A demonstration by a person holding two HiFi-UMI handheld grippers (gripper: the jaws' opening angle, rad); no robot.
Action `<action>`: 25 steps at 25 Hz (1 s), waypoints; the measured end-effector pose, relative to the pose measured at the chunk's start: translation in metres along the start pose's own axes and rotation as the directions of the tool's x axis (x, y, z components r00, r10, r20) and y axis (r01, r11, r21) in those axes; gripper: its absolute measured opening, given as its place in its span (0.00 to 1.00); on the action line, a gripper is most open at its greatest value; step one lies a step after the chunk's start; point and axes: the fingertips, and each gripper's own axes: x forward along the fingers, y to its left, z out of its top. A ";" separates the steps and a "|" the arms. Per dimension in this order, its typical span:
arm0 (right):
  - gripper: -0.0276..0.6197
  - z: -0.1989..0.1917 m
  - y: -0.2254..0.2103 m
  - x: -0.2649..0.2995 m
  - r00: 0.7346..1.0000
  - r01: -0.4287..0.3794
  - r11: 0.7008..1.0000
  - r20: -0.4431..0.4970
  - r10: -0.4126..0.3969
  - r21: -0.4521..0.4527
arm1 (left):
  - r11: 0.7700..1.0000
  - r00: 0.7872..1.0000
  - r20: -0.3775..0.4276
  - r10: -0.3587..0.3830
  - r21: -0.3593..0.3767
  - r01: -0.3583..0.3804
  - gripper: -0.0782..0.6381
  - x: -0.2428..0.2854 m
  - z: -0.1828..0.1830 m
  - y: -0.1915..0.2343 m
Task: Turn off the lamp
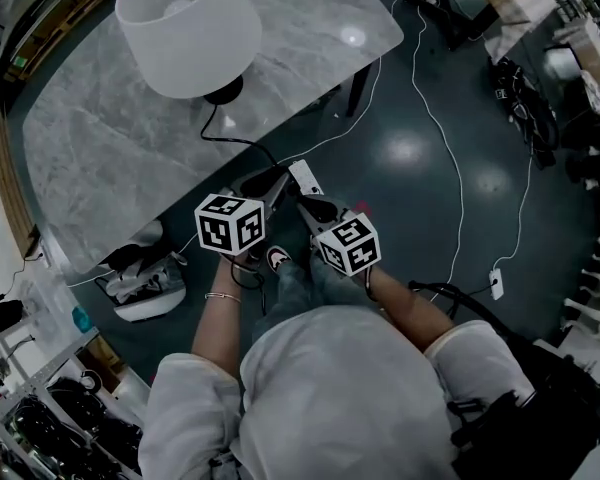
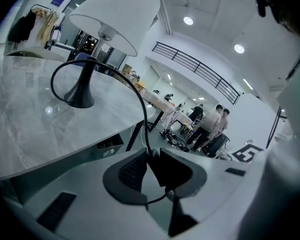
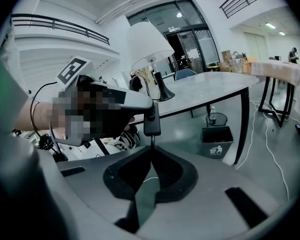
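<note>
We're looking steeply down on the big marble table (image 1: 100, 138), and at its far end stands the lamp (image 1: 188, 28), white shade over a flared black base (image 1: 223, 90). It sits well apart from both grippers, and that's fine: the control we're after isn't up there.

Follow the black cord (image 1: 230, 140). It leaves the base, crosses the marble, drops off the near edge and comes straight to us. The cord brings the control within reach, so we work off the table edge, not under the shade.

The left gripper (image 2: 151, 156) has its jaws closed on that cord. In its own view the black line arcs from the lamp base and disappears right between the pads. The right gripper (image 3: 151, 149) faces it, jaws pinched together on the thin cord running into their tips. With two holds close together, we read the short stretch between them as pulled taut and steady.

And here's the small piece: a black inline switch (image 3: 151, 120), upright on the cord, just beyond the right gripper's tips and directly under the nose of the left gripper. We'd judge this as bracing the switch for a press. Whether the bulb is lit, we can't tell from here.
</note>
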 end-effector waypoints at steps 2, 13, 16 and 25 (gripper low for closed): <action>0.07 0.000 -0.001 0.001 1.000 -0.001 1.000 -0.001 0.001 0.001 | 1.000 1.000 0.001 0.005 -0.001 -0.005 0.24 0.001 0.000 0.001; 0.07 -0.001 -0.004 0.007 1.000 0.001 1.000 -0.012 -0.001 0.000 | 0.997 0.997 0.018 0.069 0.020 -0.070 0.24 -0.002 -0.003 0.006; 0.07 0.000 -0.002 0.011 1.000 0.000 1.000 -0.013 0.000 -0.007 | 0.993 0.994 0.029 0.103 0.047 -0.104 0.24 -0.007 -0.004 0.007; 0.07 -0.003 -0.001 0.029 0.999 0.005 1.000 -0.039 -0.004 0.025 | 0.960 0.956 0.100 0.277 -0.001 -0.279 0.17 -0.051 -0.019 0.030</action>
